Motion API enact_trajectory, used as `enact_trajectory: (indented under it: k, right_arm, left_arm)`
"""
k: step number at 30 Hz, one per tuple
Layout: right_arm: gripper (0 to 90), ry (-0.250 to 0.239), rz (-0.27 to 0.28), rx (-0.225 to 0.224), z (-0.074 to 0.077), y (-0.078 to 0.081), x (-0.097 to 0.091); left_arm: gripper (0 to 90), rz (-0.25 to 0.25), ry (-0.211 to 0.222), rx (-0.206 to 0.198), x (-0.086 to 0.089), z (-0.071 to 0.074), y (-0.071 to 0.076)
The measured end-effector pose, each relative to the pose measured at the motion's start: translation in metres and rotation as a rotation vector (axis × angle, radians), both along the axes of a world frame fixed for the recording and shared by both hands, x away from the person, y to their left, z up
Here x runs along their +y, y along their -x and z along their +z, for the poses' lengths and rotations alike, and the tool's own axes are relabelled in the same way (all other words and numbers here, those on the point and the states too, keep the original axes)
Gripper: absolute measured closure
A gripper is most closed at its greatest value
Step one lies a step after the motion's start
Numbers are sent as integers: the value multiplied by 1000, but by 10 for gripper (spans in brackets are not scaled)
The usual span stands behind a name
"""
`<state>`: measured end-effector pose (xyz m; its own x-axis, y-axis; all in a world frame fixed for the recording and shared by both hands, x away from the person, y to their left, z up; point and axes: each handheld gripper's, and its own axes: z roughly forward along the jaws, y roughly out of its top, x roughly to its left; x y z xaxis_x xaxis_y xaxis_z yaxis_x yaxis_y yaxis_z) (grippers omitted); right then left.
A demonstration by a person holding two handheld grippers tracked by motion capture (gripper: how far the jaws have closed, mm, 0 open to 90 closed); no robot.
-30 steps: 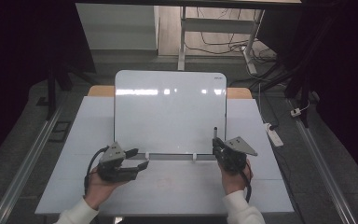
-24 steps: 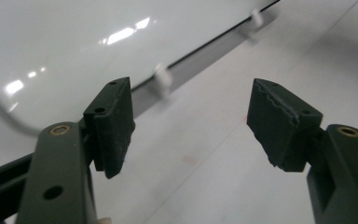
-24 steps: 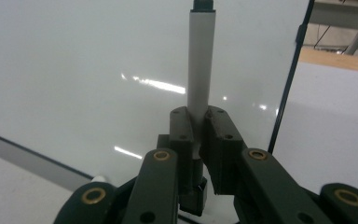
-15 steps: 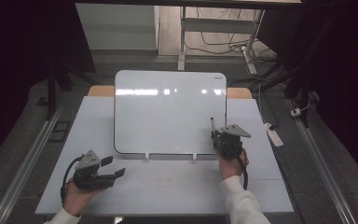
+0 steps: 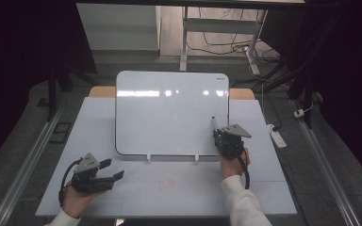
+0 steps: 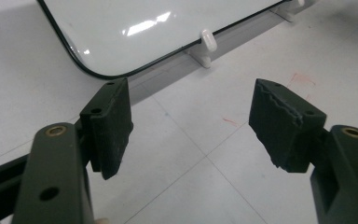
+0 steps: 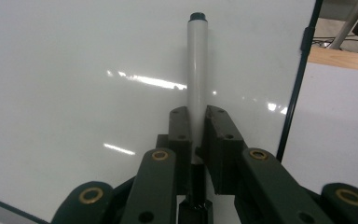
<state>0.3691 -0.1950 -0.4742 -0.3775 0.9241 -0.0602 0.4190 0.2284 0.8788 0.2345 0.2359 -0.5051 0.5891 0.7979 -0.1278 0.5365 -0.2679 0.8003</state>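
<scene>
I am clamping the marker (image 7: pixel 197 70) in my right gripper (image 5: pixel 220 135) before the whiteboard (image 5: pixel 169 113); left gripper (image 5: pixel 114 170) is resting agape, empty.

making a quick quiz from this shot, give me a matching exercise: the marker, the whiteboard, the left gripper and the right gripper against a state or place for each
Things:
1. marker
2. whiteboard
3. left gripper
4. right gripper

States or places:
A. jaws apart with nothing between them, low over the table
B. propped up on small white clips
C. jaws shut on a white barrel
D. clamped between two jaws, its dark end towards the board

Pairs: 1-D, 2-B, 3-A, 4-C
</scene>
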Motion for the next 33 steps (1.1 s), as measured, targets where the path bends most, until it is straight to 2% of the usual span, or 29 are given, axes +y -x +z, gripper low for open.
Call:
enact_trajectory:
  k: [11,19,22,27,33]
  right_arm:
    - [795,-11,20,11,2,-2,-4]
    - [782,1,35,9,2,-3,-5]
    - [728,-6,41,8,2,-3,-5]
    - [614,-1,91,-25,6,3,-7]
    - [534,-12,229,-35,10,20,-23]
  left_arm:
    - [302,16,1,-4,5,-2,1]
    - [302,22,1,-3,7,-3,2]
    - [302,23,2,-7,7,-3,2]
    - [300,28,0,-1,10,-5,2]
    - [296,24,9,3,13,-7,2]
